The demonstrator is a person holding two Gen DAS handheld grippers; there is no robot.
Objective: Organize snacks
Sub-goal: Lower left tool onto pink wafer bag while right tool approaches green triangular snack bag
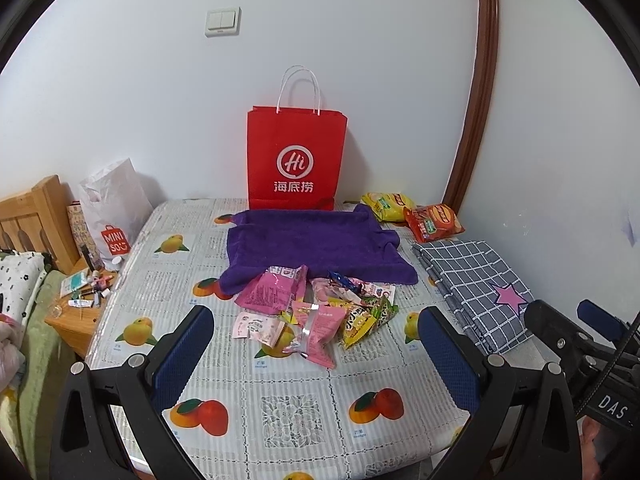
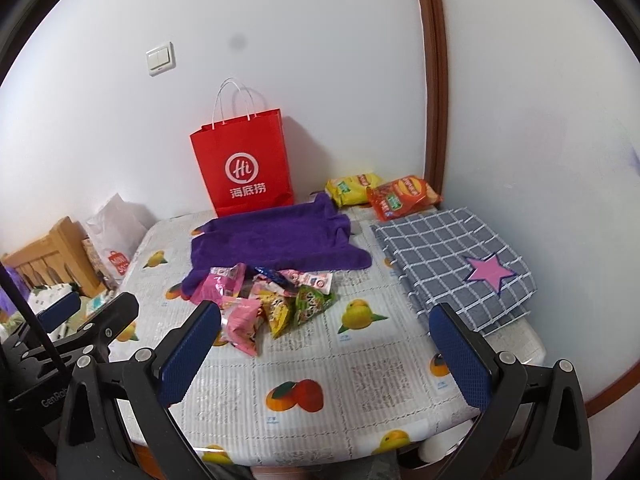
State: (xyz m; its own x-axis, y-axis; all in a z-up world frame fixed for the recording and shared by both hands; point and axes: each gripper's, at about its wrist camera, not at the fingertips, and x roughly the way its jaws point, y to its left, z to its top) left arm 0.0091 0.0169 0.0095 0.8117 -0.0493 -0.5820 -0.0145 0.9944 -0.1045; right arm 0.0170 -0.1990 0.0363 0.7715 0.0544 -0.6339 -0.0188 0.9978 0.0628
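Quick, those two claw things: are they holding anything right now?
Left gripper: jaws open, holding nothing, above the table short of the snack pile.
Right gripper: jaws open, holding nothing.

The left gripper (image 1: 316, 344) hangs wide open above the table (image 1: 280, 408), empty. Just beyond it lies the snack pile (image 1: 316, 312) — touching the purple towel (image 1: 316, 244). Behind the towel stands a red bag (image 1: 296, 160); right of the towel, 2 chip packets (image 1: 412, 216).
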